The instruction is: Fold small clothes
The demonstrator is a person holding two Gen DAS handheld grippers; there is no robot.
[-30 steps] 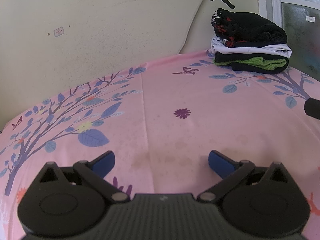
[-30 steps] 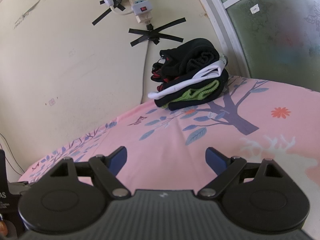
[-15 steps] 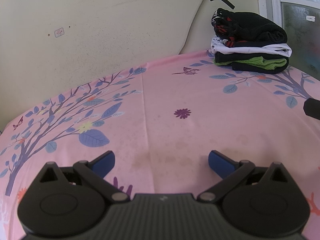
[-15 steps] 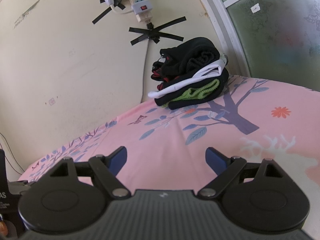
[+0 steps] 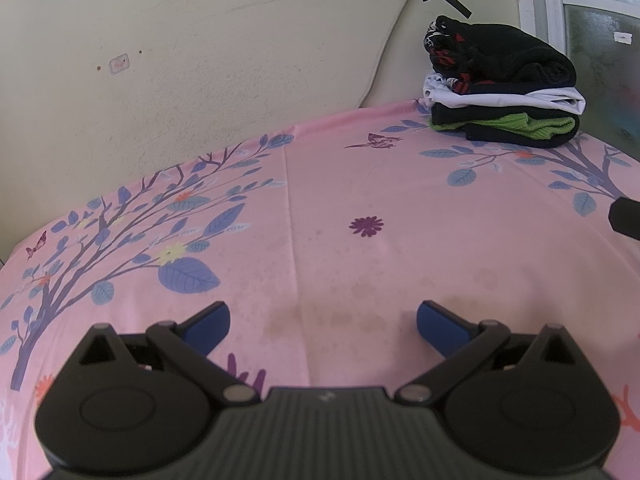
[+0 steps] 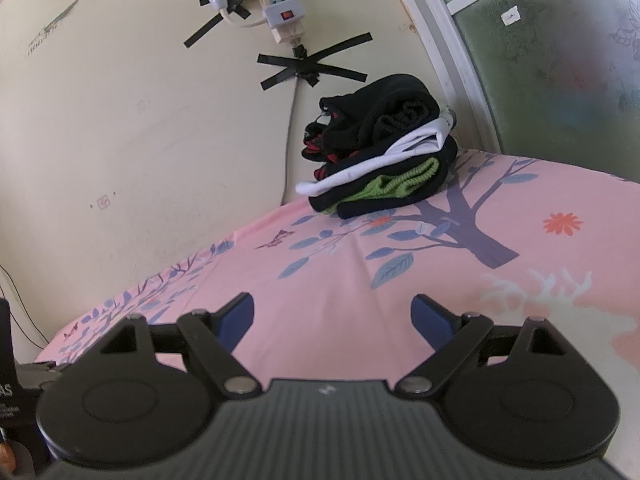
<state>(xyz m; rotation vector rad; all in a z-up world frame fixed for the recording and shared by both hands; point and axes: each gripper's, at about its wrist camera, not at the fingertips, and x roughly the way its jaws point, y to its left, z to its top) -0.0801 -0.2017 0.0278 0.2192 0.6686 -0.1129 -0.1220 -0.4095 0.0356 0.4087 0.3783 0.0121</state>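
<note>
Both jaws gaped empty: my left hand-held gripper [image 5: 322, 322] and right hand-held gripper [image 6: 332, 318] hovered over the pink sheet [image 5: 360, 200]. The stacked clothes [image 6: 380, 160] sat upper right, soft, probably light; I'd pinch a hem edge.

In front of my left gripper [image 5: 323, 326] the pink cloth [image 5: 360, 200] lies bare and free to pass. Only the stack of folded clothes [image 5: 504, 88] stands at the far corner, against the wall [image 5: 200, 60].
</note>
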